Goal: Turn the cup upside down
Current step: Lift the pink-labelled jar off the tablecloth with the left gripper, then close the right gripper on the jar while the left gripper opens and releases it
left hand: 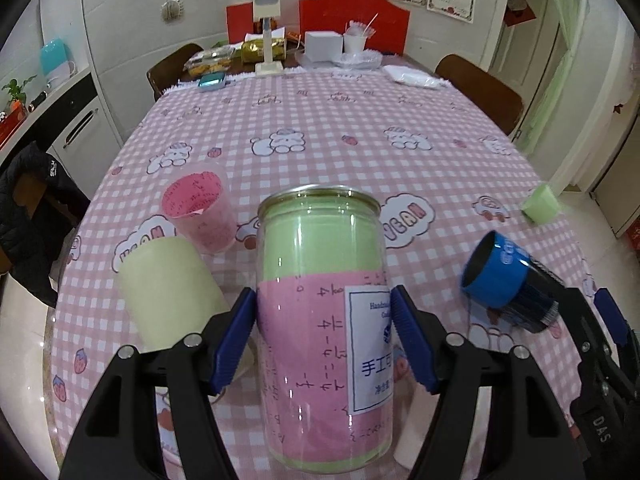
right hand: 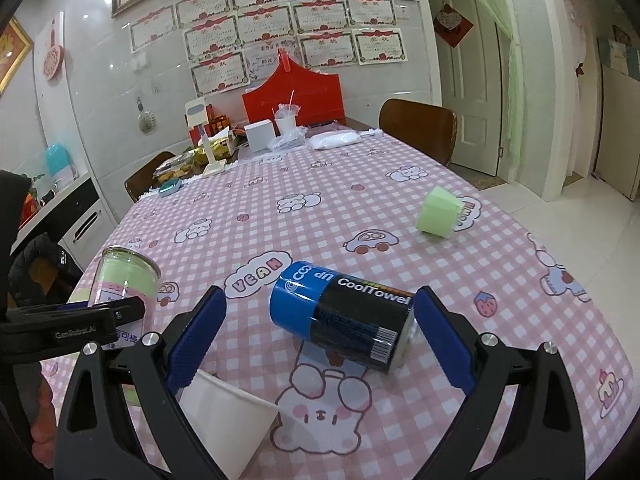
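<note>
Left gripper (left hand: 324, 336) clamping clear jar (left hand: 322, 312), blue can (right hand: 342, 316) between parted right jaws

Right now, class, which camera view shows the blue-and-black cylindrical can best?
The right wrist view: the blue-and-black cylindrical can lies on its side between the open right gripper fingers, whole, lettering readable. The left wrist view shows it small and blurred at the right edge, open end facing.

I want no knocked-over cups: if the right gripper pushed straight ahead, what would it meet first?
Most likely the blue CoolTowel can, which lies on its side between the open fingers of the right gripper; depth is hard to judge.
</note>
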